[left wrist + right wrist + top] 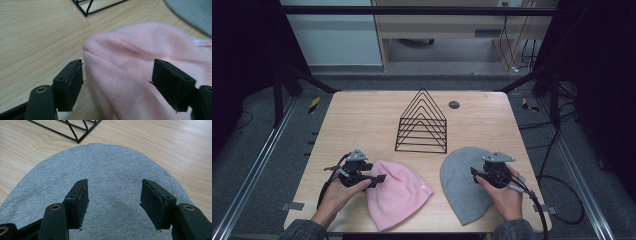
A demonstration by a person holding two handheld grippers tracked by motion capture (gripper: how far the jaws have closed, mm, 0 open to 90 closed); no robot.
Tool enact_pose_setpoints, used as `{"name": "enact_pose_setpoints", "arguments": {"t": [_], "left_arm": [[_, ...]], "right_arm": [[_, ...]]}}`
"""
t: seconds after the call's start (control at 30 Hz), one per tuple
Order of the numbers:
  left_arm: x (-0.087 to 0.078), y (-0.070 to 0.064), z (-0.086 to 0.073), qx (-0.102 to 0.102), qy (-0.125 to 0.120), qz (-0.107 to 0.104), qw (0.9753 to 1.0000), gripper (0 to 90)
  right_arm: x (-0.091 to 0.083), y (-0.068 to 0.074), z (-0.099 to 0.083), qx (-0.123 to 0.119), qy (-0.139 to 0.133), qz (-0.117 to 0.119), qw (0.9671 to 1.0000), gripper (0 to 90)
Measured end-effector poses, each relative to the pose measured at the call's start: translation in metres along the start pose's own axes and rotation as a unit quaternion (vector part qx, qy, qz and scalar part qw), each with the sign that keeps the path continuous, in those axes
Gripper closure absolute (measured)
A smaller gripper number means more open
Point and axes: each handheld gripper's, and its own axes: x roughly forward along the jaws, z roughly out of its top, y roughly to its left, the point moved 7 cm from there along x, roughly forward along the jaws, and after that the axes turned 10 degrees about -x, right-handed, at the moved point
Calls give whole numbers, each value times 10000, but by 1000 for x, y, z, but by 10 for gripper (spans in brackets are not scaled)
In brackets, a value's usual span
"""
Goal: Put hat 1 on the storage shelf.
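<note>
At the near edge of the table (362, 107), I hold my left tongs (117, 72) wide, jaws straddling the rounded crown of the pink hat (397, 192), which lies flat left of centre; one jaw stands over bare wood just off its edge, the other above the knit. My right tongs (113, 195) gape just as wide over the grey hat (462, 185), lying flat toward the near right corner, both jaws above cloth and gripping nothing.

To take each hat well, I judge I should drop the jaws to the fabric, pinch a fold at the crown or rim rather than the flat middle, and close firmly enough that both layers come up together.

The wire rack (422, 125) stands mid-table, well apart from both hats, with open wood left and right of it and behind it a small dark disc (454, 104). The grey hat's bottom lies close to the near edge, so a careless drag could slide it off
</note>
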Motion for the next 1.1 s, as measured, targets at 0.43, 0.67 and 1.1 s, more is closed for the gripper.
{"name": "enact_pose_setpoints", "arguments": {"t": [0.43, 0.67, 1.1], "left_arm": [[3, 6, 3, 91, 59, -39, 9999, 773], [-19, -13, 23, 834, -301, 213, 9958, 788], [-59, -54, 73, 1702, -680, 26, 9831, 794]], "right_arm": [[-1, 1, 2, -55, -33, -68, 10000, 398], [-4, -1, 6, -43, -185, -133, 9997, 399], [-22, 18, 40, -158, -970, 14, 9952, 359]]}}
